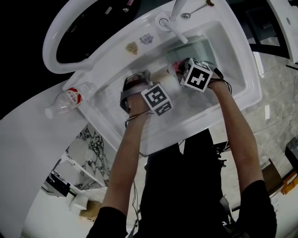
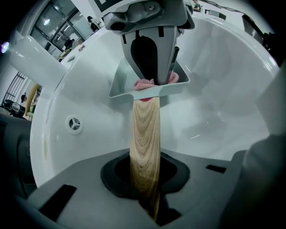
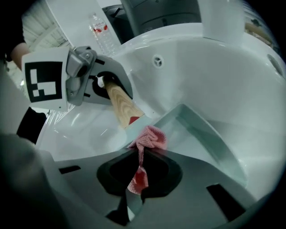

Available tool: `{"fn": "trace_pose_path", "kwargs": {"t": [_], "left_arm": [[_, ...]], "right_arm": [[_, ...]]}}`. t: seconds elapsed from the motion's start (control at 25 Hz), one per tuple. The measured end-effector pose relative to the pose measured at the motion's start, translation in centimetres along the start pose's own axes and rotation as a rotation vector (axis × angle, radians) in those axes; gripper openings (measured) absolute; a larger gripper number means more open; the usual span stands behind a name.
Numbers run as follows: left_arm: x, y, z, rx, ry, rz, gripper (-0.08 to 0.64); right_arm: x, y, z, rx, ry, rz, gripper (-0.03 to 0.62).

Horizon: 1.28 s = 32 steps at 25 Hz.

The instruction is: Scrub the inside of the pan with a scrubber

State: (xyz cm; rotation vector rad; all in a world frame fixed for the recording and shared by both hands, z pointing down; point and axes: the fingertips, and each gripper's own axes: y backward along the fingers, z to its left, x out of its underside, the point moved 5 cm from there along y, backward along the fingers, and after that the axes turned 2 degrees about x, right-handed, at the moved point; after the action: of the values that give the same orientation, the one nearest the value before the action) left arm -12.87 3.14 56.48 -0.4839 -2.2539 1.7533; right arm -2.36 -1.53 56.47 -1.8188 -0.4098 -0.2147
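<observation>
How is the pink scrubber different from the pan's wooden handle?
The pink scrubber is crumpled mesh; the wooden handle is straight and grainy. The right tool pinches the scrubber; the left tool grips the handle. Both are at the same end of the pan, inside the sink.

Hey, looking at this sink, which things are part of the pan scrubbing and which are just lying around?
In the job:
pan, its wooden handle in the left gripper
pink scrubber in the right gripper
sink

Lying about:
plastic bottle on the counter
spoon by the tap
</observation>
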Motion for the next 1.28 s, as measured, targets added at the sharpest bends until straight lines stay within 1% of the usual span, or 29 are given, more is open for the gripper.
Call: {"fn": "trace_pose_path", "kwargs": {"t": [0.08, 0.2, 0.28, 0.36, 0.48, 0.6, 0.72, 0.96, 1.04, 1.12, 1.28], "left_arm": [[0.0, 0.0, 0.0, -0.006, 0.004, 0.001, 0.075], [0.0, -0.1, 0.0, -0.011, 0.010, 0.007, 0.075], [0.0, -0.1, 0.0, -0.009, 0.013, 0.011, 0.075], [0.0, -0.2, 0.1, -0.010, 0.016, 0.015, 0.075], [0.1, -0.2, 0.1, -0.019, 0.018, 0.018, 0.075], [0.0, -0.2, 0.1, -0.020, 0.020, 0.020, 0.074], [0.0, -0.2, 0.1, -0.014, 0.022, 0.027, 0.074], [0.0, -0.2, 0.1, -0.024, 0.021, 0.029, 0.074], [0.1, -0.2, 0.1, -0.024, 0.020, 0.030, 0.074], [0.1, -0.3, 0.2, -0.027, 0.017, 0.032, 0.074], [0.1, -0.2, 0.1, -0.023, -0.006, 0.027, 0.071]], "right_arm": [[0.4, -0.2, 0.6, -0.036, 0.049, 0.040, 0.041], [0.7, -0.4, 1.4, -0.082, 0.074, 0.076, 0.041], [0.9, -0.4, 1.6, -0.094, 0.061, 0.087, 0.043], [1.0, -0.5, 1.7, -0.100, 0.026, 0.087, 0.043], [1.5, -0.4, 1.7, -0.085, -0.010, 0.084, 0.043], [2.5, -0.1, 1.2, -0.040, -0.045, 0.094, 0.043], [3.9, 0.4, 0.4, 0.005, -0.111, 0.118, 0.043], [7.8, 1.8, -2.6, 0.125, -0.229, 0.209, 0.044], [9.0, 2.3, -3.5, 0.169, -0.248, 0.247, 0.044], [10.0, 2.6, -4.3, 0.226, -0.230, 0.286, 0.044], [10.3, 2.7, -4.6, 0.317, -0.118, 0.328, 0.044]]}}
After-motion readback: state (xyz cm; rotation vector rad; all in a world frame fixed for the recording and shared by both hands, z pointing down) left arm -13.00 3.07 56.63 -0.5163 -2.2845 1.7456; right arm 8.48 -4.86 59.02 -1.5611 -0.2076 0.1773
